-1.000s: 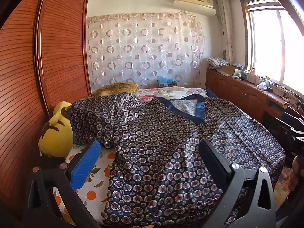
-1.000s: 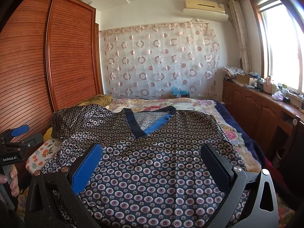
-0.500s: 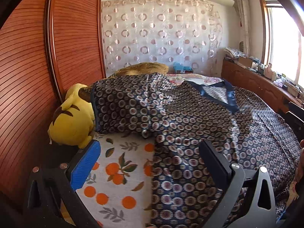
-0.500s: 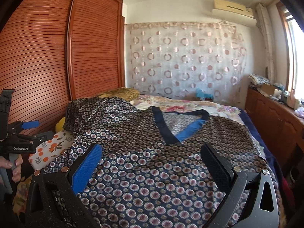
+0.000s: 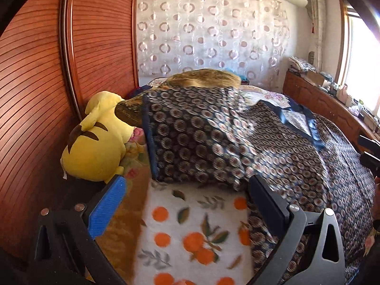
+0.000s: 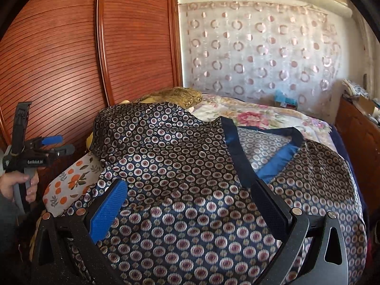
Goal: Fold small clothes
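Silky dark-blue cloth with small ring patterns, a V-neck top (image 6: 194, 166), lies spread flat on the bed, collar to the far side, so its sleeves can be folded in. Its left sleeve (image 5: 190, 133) drapes over a pillow beside the yellow plush toy (image 5: 97, 142). The left gripper (image 5: 185, 204) hangs wide open before that sleeve, holding nothing, probably to take its hem. The right gripper (image 6: 187, 204) hovers open over the near body of the top, also empty.

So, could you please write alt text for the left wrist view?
Open left gripper hovers over an orange-print blanket beside a patterned blue shirt spread on a bed; a yellow plush sits by the wardrobe.
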{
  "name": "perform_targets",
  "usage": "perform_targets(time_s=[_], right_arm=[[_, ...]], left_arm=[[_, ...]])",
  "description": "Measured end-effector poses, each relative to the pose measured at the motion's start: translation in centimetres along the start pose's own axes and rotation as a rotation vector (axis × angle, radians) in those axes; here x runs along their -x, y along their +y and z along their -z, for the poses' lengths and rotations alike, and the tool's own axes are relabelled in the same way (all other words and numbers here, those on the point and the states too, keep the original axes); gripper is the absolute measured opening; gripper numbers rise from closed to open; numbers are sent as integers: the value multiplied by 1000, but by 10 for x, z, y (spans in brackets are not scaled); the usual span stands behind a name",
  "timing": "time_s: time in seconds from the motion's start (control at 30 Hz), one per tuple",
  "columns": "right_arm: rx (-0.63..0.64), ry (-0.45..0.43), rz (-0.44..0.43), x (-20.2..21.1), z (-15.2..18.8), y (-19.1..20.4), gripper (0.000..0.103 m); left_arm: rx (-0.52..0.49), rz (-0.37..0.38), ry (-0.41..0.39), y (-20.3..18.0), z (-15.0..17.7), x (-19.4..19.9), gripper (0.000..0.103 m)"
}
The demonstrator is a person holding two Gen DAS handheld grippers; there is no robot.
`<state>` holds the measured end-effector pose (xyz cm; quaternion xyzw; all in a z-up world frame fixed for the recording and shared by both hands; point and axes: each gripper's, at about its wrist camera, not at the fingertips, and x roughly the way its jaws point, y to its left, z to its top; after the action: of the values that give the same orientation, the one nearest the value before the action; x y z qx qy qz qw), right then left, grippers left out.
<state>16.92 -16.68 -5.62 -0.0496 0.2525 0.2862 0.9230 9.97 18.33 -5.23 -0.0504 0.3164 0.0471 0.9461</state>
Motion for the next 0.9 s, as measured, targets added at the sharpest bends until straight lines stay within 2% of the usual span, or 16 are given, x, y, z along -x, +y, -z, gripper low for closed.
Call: perform_targets(time_s=[0.07, 0.2, 0.33, 0.57, 0.67, 0.73, 0.77, 0.9], right_arm=[[14, 11, -1, -7, -8, -7, 103], [24, 36, -21, -21, -25, -16, 103], [33, 66, -49, -45, -34, -7, 103], [56, 128, -83, -73, -43, -11, 103], [53, 145, -98, -79, -44, -15, 103], [51, 151, -107, -83, -46, -18, 103], [50, 153, -110, -87, -48, -20, 103], [51, 155, -116, -93, -52, -26, 103]], left_arm=[[23, 21, 21, 11, -8, -11, 101], [48, 41, 61, 26, -21, -32, 89], [88, 72, 130, 34, -22, -60, 83], [112, 53, 251, 33, -13, -101, 75], [132, 61, 264, 36, -12, -105, 73], [122, 65, 272, 33, -13, -105, 60], [116, 70, 269, 32, -13, -104, 57], [106, 76, 263, 29, -13, -102, 55]])
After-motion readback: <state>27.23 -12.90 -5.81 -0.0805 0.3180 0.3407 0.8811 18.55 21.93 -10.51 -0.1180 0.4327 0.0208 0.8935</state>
